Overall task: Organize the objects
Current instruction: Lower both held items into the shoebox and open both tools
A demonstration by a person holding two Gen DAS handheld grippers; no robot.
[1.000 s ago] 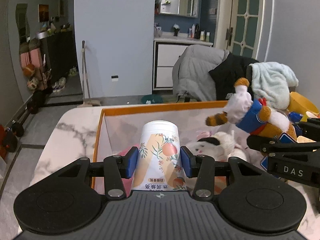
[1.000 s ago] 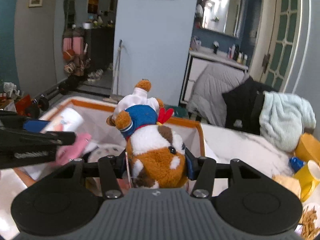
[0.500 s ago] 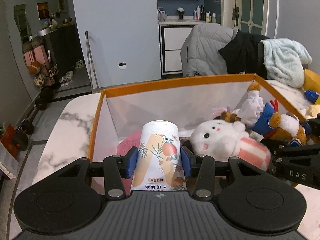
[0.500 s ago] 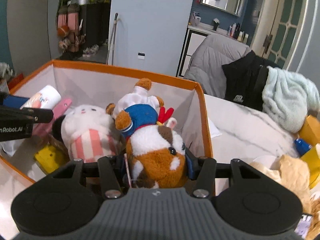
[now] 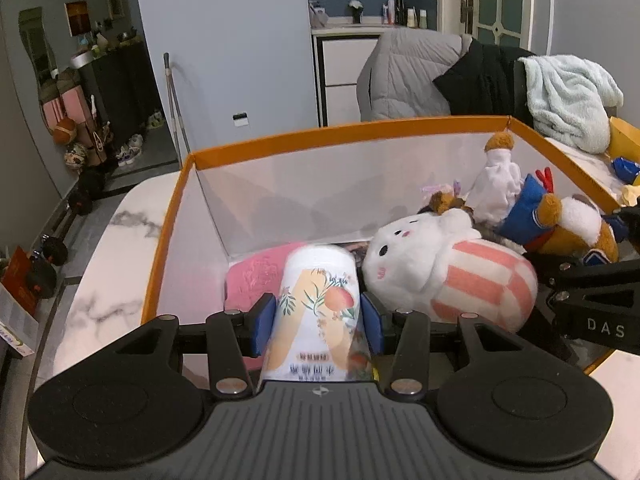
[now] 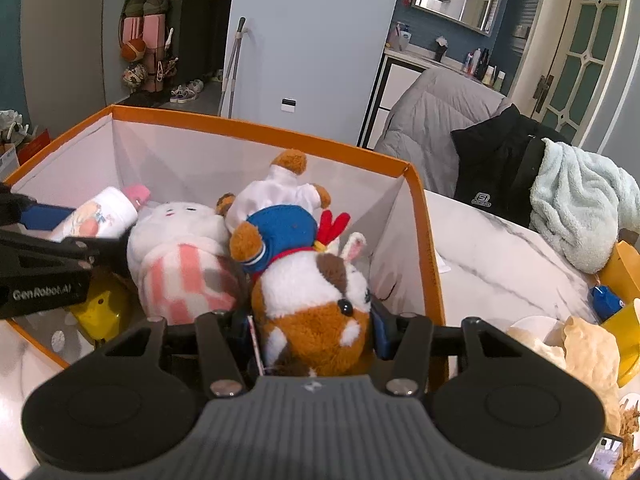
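Note:
An orange-rimmed storage box [image 5: 344, 136] [image 6: 256, 125] with white walls stands on a marble table. My left gripper [image 5: 318, 322] is shut on a white bottle [image 5: 316, 312] printed with peaches, held low inside the box over a pink cloth [image 5: 260, 276]. My right gripper [image 6: 310, 330] is shut on a brown-and-white plush toy [image 6: 316, 296] in a blue jacket, down inside the box at its right side. In the right wrist view the bottle [image 6: 100, 214] and left gripper show at the far left. A white plush [image 5: 444, 272] [image 6: 180, 252] in pink stripes lies between them.
A yellow toy [image 6: 102, 306] lies on the box floor. Chairs draped with a grey coat [image 6: 436, 112], black jacket [image 6: 496, 172] and pale blue towel [image 6: 580, 196] stand behind the table. Yellow containers [image 6: 624, 264], a blue item [image 6: 606, 300] and crumpled paper [image 6: 580, 352] crowd the table's right.
Both grippers have sunk from above the rim into the box, each keeping its hold. The box interior and the striped plush have come into full view.

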